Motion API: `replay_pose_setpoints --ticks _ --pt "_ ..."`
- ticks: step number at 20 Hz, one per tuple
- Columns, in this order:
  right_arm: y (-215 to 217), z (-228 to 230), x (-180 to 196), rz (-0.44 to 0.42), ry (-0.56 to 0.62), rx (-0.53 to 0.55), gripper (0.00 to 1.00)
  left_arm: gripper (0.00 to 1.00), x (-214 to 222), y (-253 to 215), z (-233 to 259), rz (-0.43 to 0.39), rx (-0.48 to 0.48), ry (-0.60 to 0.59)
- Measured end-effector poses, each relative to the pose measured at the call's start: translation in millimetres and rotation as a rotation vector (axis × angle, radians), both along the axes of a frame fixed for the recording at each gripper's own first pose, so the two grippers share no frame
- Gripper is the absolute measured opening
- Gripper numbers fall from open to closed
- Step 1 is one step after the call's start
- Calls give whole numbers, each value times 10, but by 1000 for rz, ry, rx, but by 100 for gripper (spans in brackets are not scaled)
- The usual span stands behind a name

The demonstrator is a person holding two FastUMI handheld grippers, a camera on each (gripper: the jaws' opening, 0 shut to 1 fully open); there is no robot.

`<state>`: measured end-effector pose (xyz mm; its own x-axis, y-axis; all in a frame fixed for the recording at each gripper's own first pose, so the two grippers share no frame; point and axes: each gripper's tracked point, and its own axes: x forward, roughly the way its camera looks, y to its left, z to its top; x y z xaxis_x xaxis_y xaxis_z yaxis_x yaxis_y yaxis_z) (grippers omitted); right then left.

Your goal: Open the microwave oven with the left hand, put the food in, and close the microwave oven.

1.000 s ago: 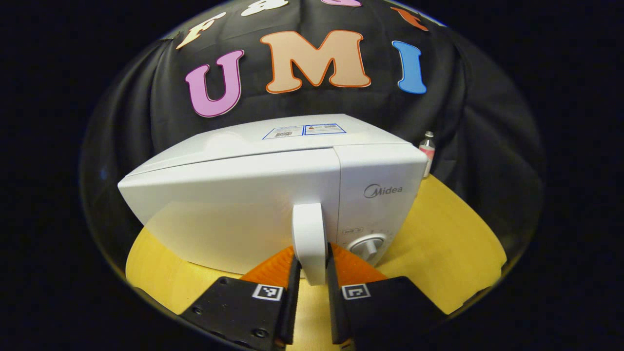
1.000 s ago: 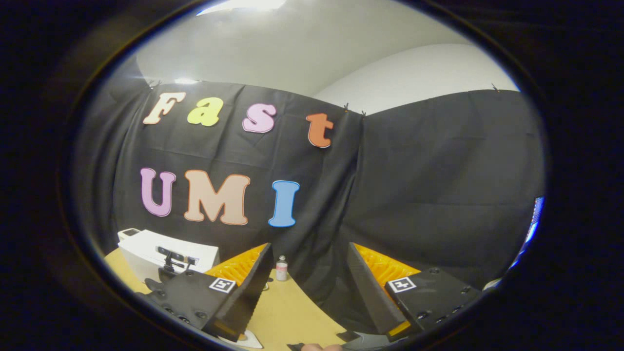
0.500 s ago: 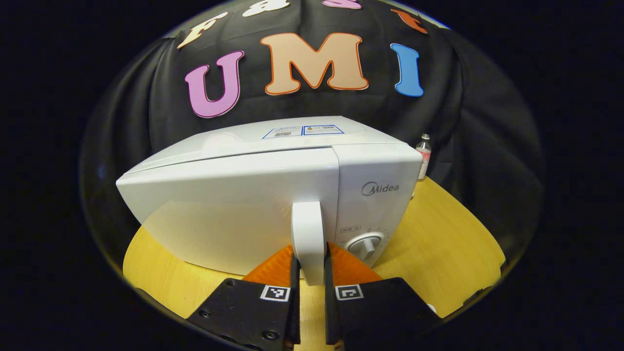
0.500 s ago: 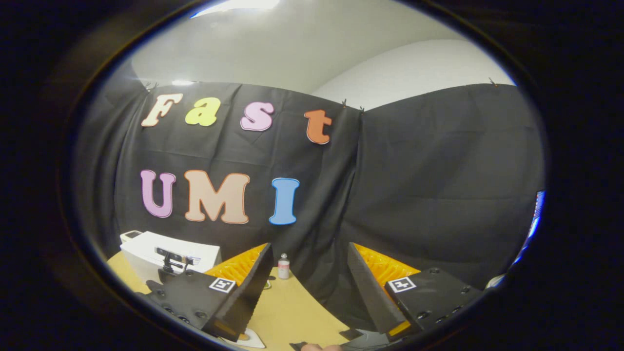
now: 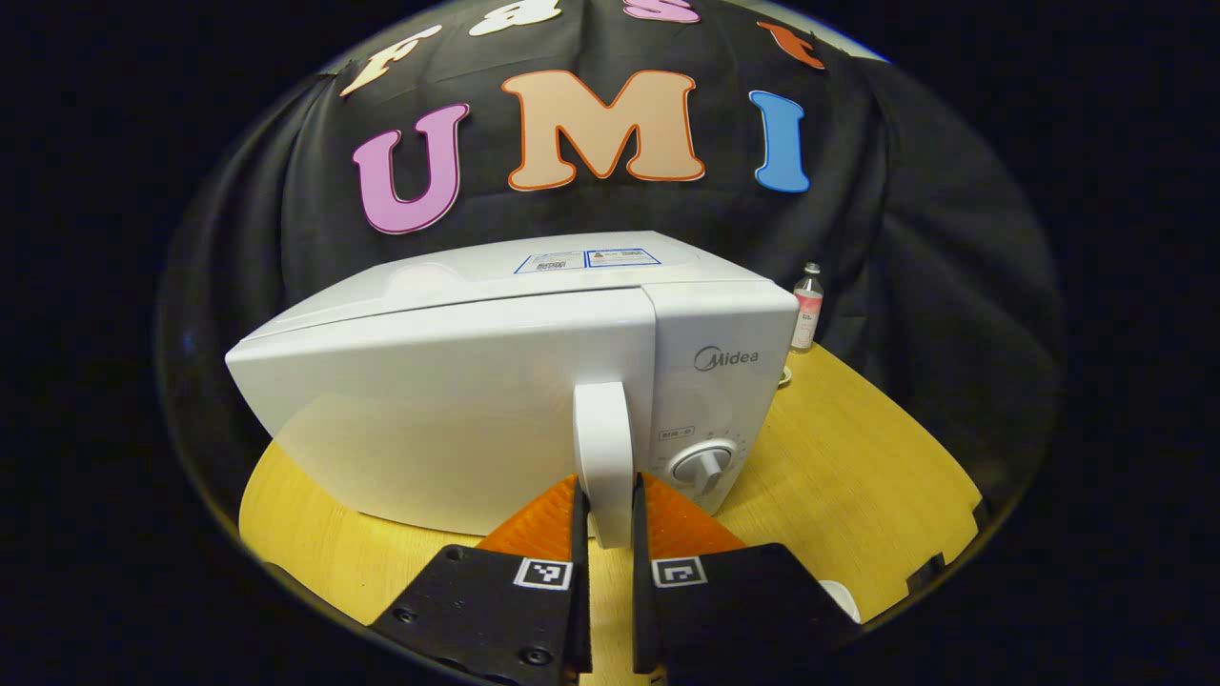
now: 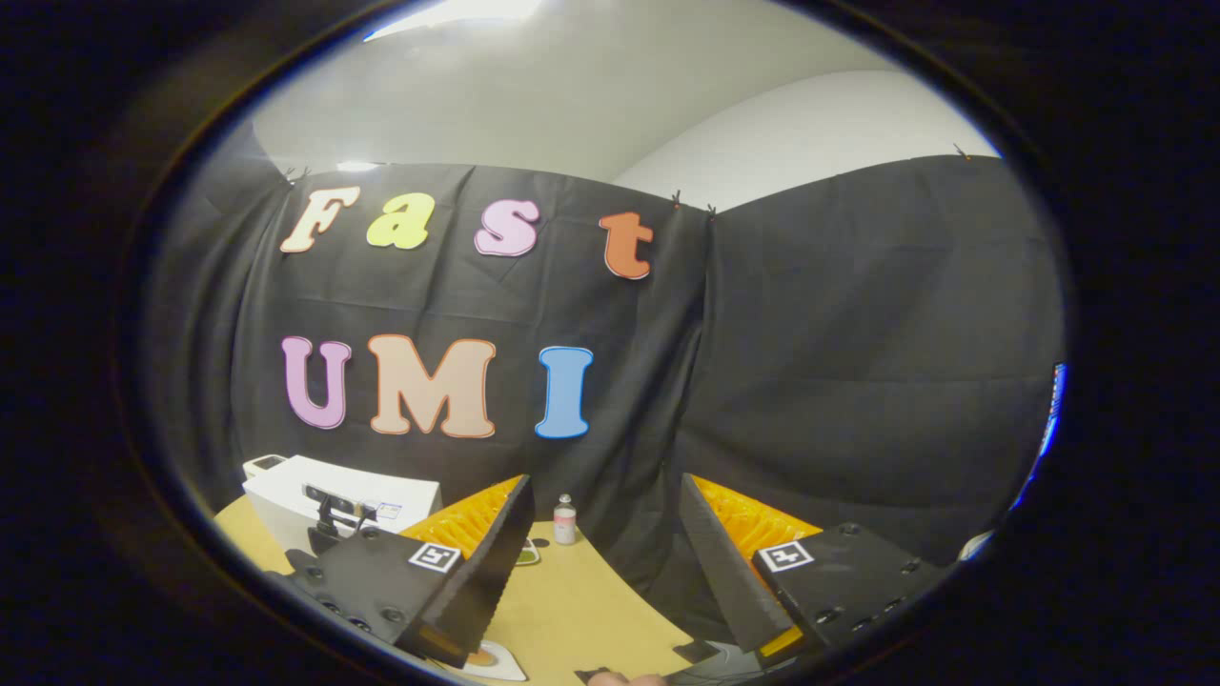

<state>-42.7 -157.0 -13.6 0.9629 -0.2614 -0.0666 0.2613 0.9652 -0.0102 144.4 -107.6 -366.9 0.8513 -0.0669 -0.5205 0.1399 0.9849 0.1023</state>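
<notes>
A white microwave oven [image 5: 496, 381] stands on a yellow wooden table [image 5: 858, 476]. Its upright white door handle [image 5: 603, 438] sits between the fingers of my left gripper [image 5: 607, 495], which is shut on it low down. I cannot tell whether the door is closed or barely ajar. A round dial [image 5: 703, 466] is right of the handle. My right gripper [image 6: 604, 495] is held up and open with nothing between its fingers, facing the cloth wall. Far off at its lower left is the microwave [image 6: 286, 486]. A white plate [image 6: 491, 660] carrying something orange peeks out below its left finger.
A small bottle with a pink label [image 5: 806, 308] stands at the back of the table by the wall, also the bottle [image 6: 565, 520] in the right gripper view. A small greenish item [image 5: 783, 378] lies near it. A white plate rim [image 5: 841, 598] lies at the table's front right.
The left gripper's fingers have closed in on the door handle. The microwave now looks slightly smaller and farther left in the left gripper view. The right gripper has tilted a little.
</notes>
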Motion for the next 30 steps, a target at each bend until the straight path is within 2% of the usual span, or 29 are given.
replay_pose_setpoints --ticks 7,12,13,14,16,19,23,30 --pt "96 -69 119 26 13 6 96 7 4 -19 16 -51 -13 -17" --pt "135 -61 179 43 15 -4 96 1 -6 -9 24 -44 -47 -20" --pt "123 -79 182 43 18 -11 96 1 -125 -1 -10 -28 -60 9" --pt "112 -84 184 38 17 -16 96 1 -236 23 34 -27 -70 -13" --pt "110 -105 216 38 20 1 96 1 -452 53 72 -70 -44 -51" --pt "253 -223 301 77 40 30 97 1 -795 157 84 -77 -101 -37" --pt "553 -360 344 151 66 27 97 1 -1145 342 148 -114 -101 -49" --pt "1023 -477 330 242 98 38 97 2 -1732 764 213 -101 -115 -43"
